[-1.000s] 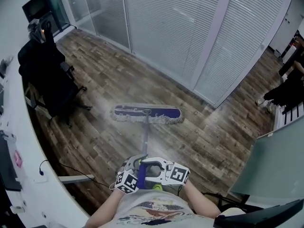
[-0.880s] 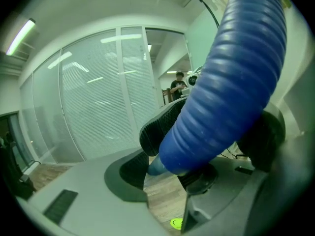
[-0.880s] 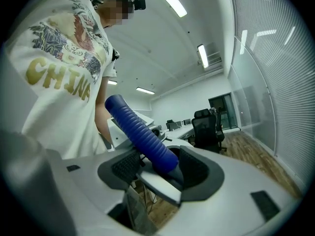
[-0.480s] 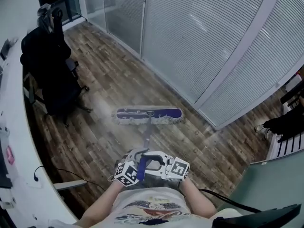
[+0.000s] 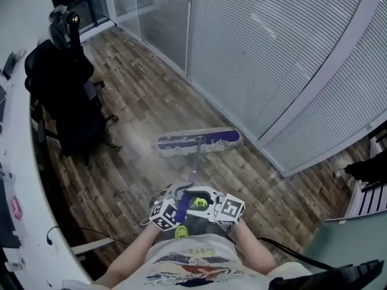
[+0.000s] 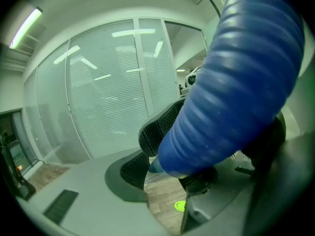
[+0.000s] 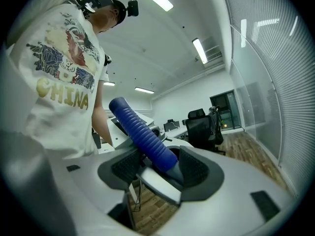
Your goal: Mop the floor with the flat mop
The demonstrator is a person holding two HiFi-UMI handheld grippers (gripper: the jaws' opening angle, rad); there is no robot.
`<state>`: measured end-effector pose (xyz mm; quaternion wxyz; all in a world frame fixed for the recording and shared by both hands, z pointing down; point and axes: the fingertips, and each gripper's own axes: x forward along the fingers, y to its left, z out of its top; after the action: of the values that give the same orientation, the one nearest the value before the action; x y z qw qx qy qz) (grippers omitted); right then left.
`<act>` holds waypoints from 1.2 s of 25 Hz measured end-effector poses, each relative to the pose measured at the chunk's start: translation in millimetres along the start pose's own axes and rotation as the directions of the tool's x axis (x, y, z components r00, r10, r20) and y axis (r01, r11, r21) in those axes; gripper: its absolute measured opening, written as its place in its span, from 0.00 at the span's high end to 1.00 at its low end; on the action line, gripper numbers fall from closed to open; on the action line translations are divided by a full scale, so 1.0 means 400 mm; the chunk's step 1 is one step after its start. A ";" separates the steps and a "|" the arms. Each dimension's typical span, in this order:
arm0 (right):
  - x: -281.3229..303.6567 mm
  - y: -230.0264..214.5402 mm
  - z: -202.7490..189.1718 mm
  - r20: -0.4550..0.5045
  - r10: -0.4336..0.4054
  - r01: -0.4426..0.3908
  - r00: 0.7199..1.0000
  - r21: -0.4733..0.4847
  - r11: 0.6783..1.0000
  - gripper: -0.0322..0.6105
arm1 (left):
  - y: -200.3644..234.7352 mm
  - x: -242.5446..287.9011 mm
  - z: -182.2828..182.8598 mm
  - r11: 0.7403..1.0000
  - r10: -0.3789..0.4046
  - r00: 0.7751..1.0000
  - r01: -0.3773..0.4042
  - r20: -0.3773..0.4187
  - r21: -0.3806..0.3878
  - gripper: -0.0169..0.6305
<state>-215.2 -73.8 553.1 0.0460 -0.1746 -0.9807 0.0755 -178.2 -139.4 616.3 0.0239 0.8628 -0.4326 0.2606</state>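
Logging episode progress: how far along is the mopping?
Done: unclear; a pale hazy streak beside the mop head may be a wet pass. In hand: left gripper and right gripper both clamp the blue handle grip, head flat on the floor by the glass wall. Left: probably most of the floor, including around the black chair.

The left tongs [image 6: 170, 154] are closed on the blue mop handle [image 7: 140, 129], one pad on each side of it. The right tongs [image 7: 160, 167] are closed on the same handle too. Seen from the head, both tongs sit close side by side in front of the belly. The left forearm [image 5: 130, 260] and the right forearm [image 5: 255, 255] are bare and bent, and reach forward to hold them.
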 end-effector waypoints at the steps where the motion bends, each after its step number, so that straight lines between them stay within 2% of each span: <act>1: -0.004 -0.044 0.007 0.003 0.001 -0.001 1.000 0.009 1.000 0.58 | 0.037 0.025 0.004 1.000 0.002 1.000 -0.002 -0.005 0.000 0.77; 9: -0.090 -0.390 0.107 0.056 0.045 -0.046 0.997 0.026 0.999 0.58 | 0.318 0.239 0.110 1.000 0.031 0.999 -0.031 -0.034 0.007 0.77; 12: -0.128 -0.478 0.114 0.050 0.049 -0.051 0.998 0.035 0.998 0.58 | 0.373 0.316 0.133 0.999 0.032 0.998 -0.032 -0.045 -0.001 0.77; 16: -0.156 -0.533 0.098 0.029 0.048 -0.049 0.998 0.047 0.998 0.58 | 0.398 0.376 0.134 0.999 0.030 0.998 -0.031 -0.056 -0.014 0.77; 23: -0.134 -0.478 0.095 0.004 0.053 -0.054 0.999 0.035 0.998 0.58 | 0.371 0.328 0.123 0.995 0.066 0.997 -0.068 -0.031 -0.067 0.77; 27: -0.115 -0.376 0.083 0.001 0.053 -0.053 0.999 0.037 0.998 0.58 | 0.293 0.260 0.106 0.995 0.064 0.998 -0.066 -0.028 -0.071 0.77; 30: -0.080 -0.254 0.063 -0.006 0.056 -0.056 0.998 0.032 0.998 0.58 | 0.204 0.175 0.076 0.995 0.061 0.998 -0.062 -0.022 -0.074 0.77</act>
<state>-222.2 -182.6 542.9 0.0502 -0.2016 -0.9738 0.0920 -192.8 -249.7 607.8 0.0525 0.8450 -0.4682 0.2532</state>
